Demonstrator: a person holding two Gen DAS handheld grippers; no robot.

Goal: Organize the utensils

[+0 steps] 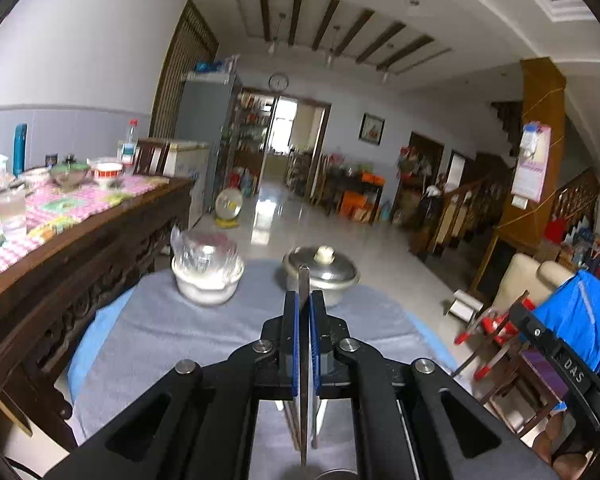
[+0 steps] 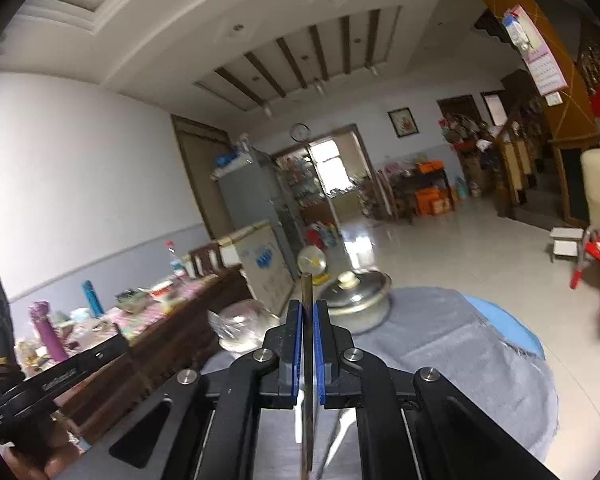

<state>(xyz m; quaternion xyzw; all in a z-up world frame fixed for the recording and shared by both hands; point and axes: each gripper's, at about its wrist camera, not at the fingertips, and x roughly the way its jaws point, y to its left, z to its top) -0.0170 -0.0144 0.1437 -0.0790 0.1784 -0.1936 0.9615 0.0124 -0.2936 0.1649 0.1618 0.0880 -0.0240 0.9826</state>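
So I'm holding a thin metal utensil (image 1: 304,280) clamped in the left gripper (image 1: 304,300) and another utensil (image 2: 307,292) pinched in the right gripper (image 2: 307,308), both lifted above the grey cloth (image 1: 160,328). Neither's put away yet; I'm not seeing any holder.

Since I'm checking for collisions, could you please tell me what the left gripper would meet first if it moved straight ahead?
Probably the lidded silver metal pot on the grey cloth. The left gripper, shut on a thin flat metal utensil, points at it, though depth is uncertain.
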